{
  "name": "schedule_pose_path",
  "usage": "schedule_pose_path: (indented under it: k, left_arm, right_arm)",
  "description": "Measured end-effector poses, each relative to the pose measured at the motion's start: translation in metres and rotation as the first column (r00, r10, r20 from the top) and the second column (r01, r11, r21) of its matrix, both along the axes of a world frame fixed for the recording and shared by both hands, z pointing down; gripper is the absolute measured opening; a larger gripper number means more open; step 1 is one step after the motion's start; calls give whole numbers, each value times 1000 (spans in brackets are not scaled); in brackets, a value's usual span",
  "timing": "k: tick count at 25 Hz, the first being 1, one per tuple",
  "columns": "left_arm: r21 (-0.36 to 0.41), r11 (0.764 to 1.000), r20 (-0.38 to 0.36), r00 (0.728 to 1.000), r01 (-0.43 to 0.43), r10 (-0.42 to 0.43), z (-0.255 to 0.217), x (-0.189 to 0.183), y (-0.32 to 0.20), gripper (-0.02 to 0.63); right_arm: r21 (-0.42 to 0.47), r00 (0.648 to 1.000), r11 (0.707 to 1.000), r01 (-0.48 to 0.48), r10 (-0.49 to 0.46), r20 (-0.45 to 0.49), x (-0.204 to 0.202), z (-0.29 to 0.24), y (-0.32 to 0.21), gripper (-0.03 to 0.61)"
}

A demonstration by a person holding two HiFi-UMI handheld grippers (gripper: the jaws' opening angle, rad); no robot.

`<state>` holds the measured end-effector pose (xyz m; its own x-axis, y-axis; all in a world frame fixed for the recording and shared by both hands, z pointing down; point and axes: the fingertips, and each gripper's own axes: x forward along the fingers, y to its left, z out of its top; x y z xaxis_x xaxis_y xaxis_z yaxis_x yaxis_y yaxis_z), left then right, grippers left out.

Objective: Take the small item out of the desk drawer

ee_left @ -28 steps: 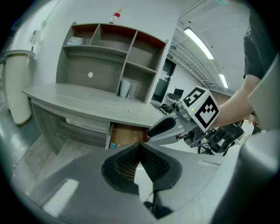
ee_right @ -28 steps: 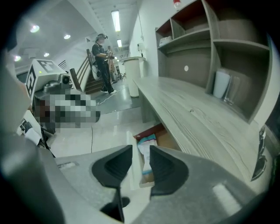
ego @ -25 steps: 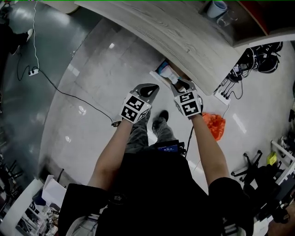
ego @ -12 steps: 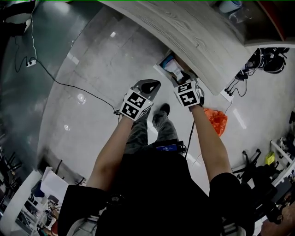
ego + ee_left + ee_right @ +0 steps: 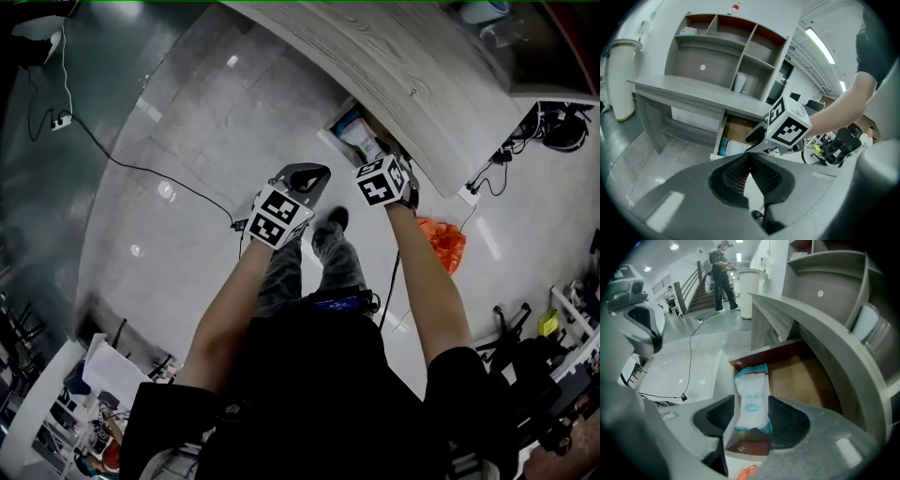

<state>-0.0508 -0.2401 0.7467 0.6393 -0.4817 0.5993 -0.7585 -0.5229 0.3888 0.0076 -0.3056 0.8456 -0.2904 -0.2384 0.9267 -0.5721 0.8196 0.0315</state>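
The desk drawer (image 5: 330, 132) stands pulled open under the grey desk top (image 5: 375, 66). A small white packet with blue ends (image 5: 751, 385) lies along its left side on the brown bottom (image 5: 801, 376). My right gripper (image 5: 751, 411) hovers over the drawer's front; its jaws are opening, with the packet showing in the gap and neither pad touching it. In the head view the right gripper (image 5: 375, 152) points into the drawer at the packet (image 5: 359, 131). My left gripper (image 5: 314, 174) hangs to the left over the floor, shut and empty. The left gripper (image 5: 749, 161) looks toward the drawer (image 5: 740, 129).
An orange bag (image 5: 439, 248) lies on the floor right of the drawer, beside a power strip and cables (image 5: 487, 159). A black cable (image 5: 141, 169) runs across the glossy floor at left. A shelf unit (image 5: 726, 47) rises above the desk. A person (image 5: 722, 273) stands far off.
My right gripper has moved up and farther over the open drawer. The left gripper has stayed almost where it was, drifting slightly right.
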Motion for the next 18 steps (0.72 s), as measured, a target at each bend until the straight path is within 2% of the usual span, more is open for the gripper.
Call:
schedule_pose_path:
  k: [14, 18]
  left_arm:
    - [-20, 999, 16, 999, 30, -29, 13, -23, 6, 0]
    - [-23, 999, 23, 999, 45, -45, 10, -29, 4, 0]
  right_arm:
    - [-24, 991, 999, 42, -44, -126, 0, 34, -10, 216]
    - [-28, 991, 998, 48, -51, -122, 0, 31, -9, 171]
